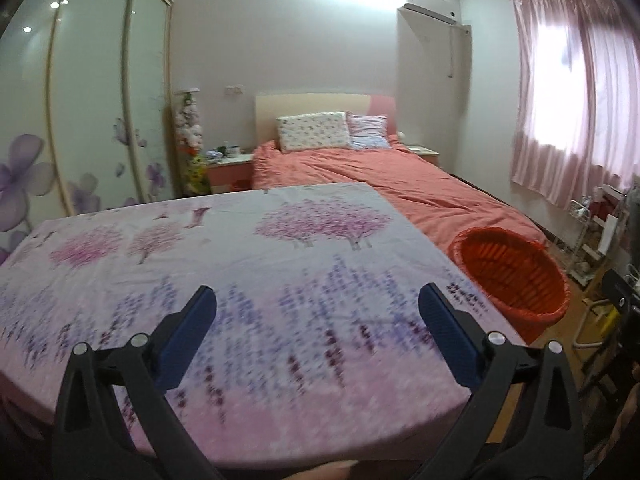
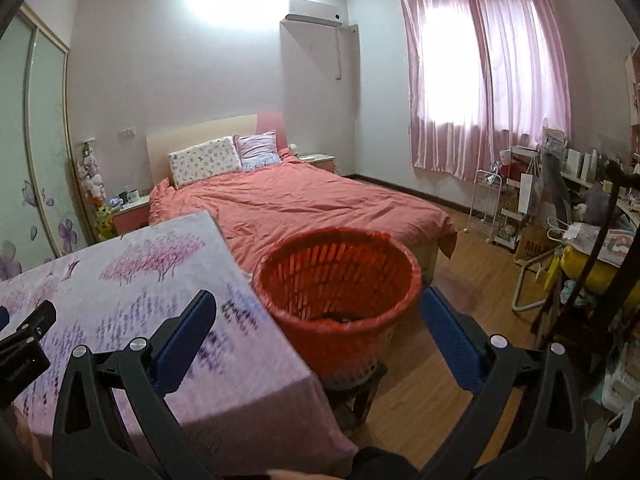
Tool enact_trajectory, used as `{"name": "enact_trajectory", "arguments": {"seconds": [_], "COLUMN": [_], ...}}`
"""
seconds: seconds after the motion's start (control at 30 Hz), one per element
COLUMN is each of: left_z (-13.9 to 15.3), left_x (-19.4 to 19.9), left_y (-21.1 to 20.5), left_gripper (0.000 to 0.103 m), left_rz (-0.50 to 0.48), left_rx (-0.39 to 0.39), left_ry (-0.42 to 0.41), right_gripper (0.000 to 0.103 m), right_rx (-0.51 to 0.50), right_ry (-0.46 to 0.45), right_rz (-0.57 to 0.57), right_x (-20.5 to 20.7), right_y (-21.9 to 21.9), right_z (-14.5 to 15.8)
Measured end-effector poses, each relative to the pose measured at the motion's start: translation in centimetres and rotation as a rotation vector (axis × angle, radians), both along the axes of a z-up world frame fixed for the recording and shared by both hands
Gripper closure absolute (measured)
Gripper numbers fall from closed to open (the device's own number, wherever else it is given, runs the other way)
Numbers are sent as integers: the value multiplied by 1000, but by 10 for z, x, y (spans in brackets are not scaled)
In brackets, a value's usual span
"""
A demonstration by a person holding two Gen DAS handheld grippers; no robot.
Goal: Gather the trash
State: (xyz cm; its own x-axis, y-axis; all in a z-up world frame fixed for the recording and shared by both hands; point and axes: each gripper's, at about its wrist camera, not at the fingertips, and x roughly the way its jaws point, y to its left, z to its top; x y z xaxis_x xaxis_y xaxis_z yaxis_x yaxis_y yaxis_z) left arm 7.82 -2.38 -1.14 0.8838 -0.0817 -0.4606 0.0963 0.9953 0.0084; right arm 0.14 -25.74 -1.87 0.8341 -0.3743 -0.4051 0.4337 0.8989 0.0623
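1. Down on the floor, the bin [image 2: 338, 284] stands just beside the right corner of the table [image 2: 132, 300], between it and the foot of the bed [image 2: 304, 204]; the left wrist view shows the same bin [image 1: 510, 276] off the table's right edge.
2. It is an orange slatted basket with an orange liner folded over its rim, and something dark lies at its bottom; what it is cannot be told.
3. It rests on a low dark stand [image 2: 356, 388], partly hidden under it.
4. No loose trash shows on the table, which wears a cloth [image 1: 224, 264] printed with pink trees and purple flowers.
5. The right gripper [image 2: 320, 320] hangs with its jaws wide and holding nothing: one blue pad over the table's corner, the other on the far side of the bin.
6. The left gripper [image 1: 318, 314] hovers over the cloth, jaws likewise wide and empty; part of it [image 2: 26, 340] shows at the left edge of the right wrist view.
7. Behind the table, the bed carries a salmon cover and two pillows [image 1: 332, 130] against the headboard.
8. A wardrobe [image 1: 88, 112] with flowered doors fills the left wall.
9. Pink curtains [image 2: 484, 76] hang over a bright window, with cluttered racks [image 2: 520, 208] below on the right.
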Motion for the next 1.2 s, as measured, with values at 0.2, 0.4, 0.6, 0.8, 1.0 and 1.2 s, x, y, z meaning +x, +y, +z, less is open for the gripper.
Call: {"name": "enact_trajectory", "arguments": {"seconds": [0.2,0.4,0.6,0.8,1.0,1.2], "left_z": [-2,-5,-10,-16,-17,-15], "left_x": [-30,-34,-32,-30,-32,-33], "left_y": [6,8,10,13,13,12], "left_gripper": [4,4,4,4,4,4], "left_rz": [30,32,31,40,44,44], "left_rx": [10,-11,-33,-42,-46,-44], "left_ry": [-41,-3,43,80,91,93], "right_gripper": [2,2,2,2,2,2], "right_rx": [-89,-73,-43,-36,-31,-13], "right_ry": [11,37,88,112,117,130], "right_rz": [-8,-45,-59,-68,-57,-47], "right_x": [-11,-14,-12,-14,-15,-14], "right_y": [18,21,21,29,30,31], "right_z": [-3,-4,-10,-16,-15,-15]}}
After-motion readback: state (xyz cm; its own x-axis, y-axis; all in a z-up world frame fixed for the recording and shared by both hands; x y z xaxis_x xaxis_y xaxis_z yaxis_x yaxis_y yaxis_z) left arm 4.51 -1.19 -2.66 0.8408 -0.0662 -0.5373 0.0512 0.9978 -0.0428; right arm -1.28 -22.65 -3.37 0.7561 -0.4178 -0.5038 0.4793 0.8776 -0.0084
